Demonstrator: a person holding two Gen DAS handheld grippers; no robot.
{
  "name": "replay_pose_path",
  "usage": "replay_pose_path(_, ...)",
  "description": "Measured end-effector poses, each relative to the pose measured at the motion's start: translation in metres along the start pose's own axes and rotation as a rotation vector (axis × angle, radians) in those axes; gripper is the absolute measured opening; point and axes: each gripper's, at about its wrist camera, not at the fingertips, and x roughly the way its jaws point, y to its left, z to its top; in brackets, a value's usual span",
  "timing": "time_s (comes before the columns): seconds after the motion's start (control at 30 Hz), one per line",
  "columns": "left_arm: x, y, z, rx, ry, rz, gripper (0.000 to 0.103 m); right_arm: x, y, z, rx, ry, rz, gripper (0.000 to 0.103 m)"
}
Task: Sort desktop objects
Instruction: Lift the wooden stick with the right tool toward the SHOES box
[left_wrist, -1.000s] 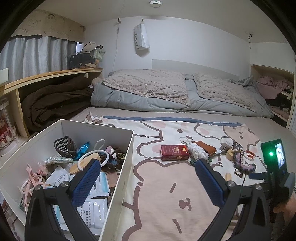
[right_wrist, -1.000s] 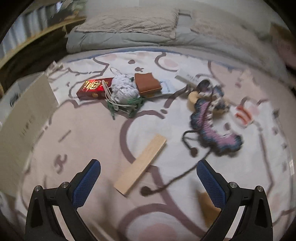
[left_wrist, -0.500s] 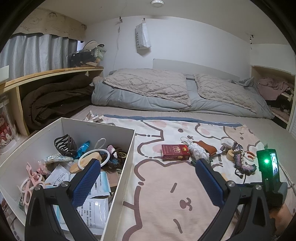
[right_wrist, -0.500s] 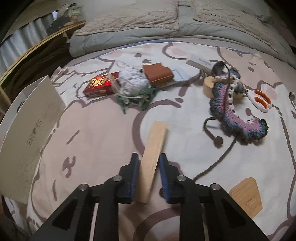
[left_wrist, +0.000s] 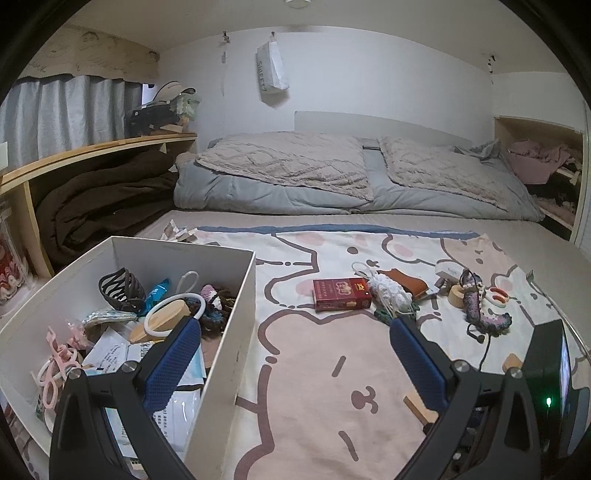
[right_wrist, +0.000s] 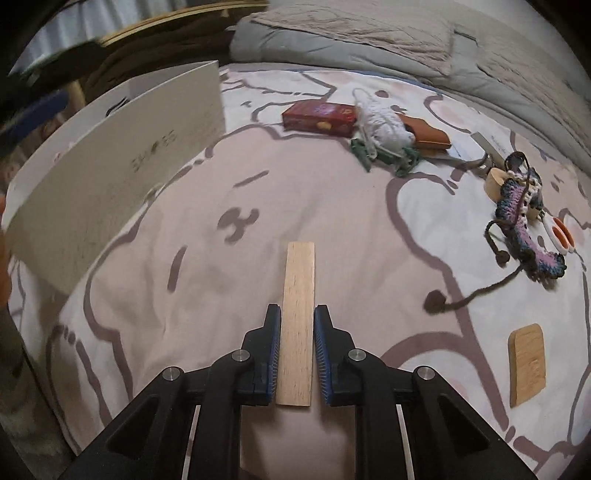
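**Pale wood strip clamped in the right claw**

White cardboard box (left_wrist: 221, 325) with smooth walls stands at the left, heaped with small oddments. The left gripper (left_wrist: 295, 354) hovers with its ribbed blue pads spread wide and nothing between them. Farther right on the soft cartoon-print blanket (right_wrist: 332, 206) lie a glossy red rectangular packet (right_wrist: 319, 116), a fuzzy white yarn bundle (right_wrist: 384, 125) and a ruffled purple crochet piece (right_wrist: 524, 225). The right gripper (right_wrist: 297, 354) is clamped on a flat, straight-grained light wooden strip (right_wrist: 298, 295), which juts forward from between its pads towards the box's near side.
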Motion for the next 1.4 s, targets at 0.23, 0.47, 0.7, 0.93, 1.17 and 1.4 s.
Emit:
replay_pose_path(0.23, 0.002, -0.002, -0.002, 0.008, 0.005, 0.001, 0.103, -0.005, 0.019, -0.015, -0.047, -0.016, -0.003, 0.019)
replay_pose_path(0.47, 0.001, -0.001, -0.001, 0.003, 0.004, -0.001, 0.103, -0.009, 0.048, -0.029, -0.117, -0.019, -0.004, 0.019)
replay_pose_path(0.7, 0.001, 0.000, -0.001, 0.003, 0.002, -0.002, 0.103, -0.016, 0.073, -0.046, -0.149, -0.011, 0.045, 0.019)
replay_pose_path(0.93, -0.001, 0.000, 0.000, 0.002, -0.004, -0.006, 0.103, -0.025, 0.098, -0.067, -0.144, -0.012, 0.117, 0.019)
replay_pose_path(1.17, -0.004, 0.000, 0.002, -0.003, -0.010, -0.008, 0.103, -0.032, 0.119, -0.084, -0.147, -0.013, 0.158, 0.019)
replay_pose_path(1.4, -0.009, 0.003, 0.003, -0.010, -0.017, -0.013, 0.103, -0.047, 0.114, -0.082, -0.113, 0.001, 0.236, 0.018)
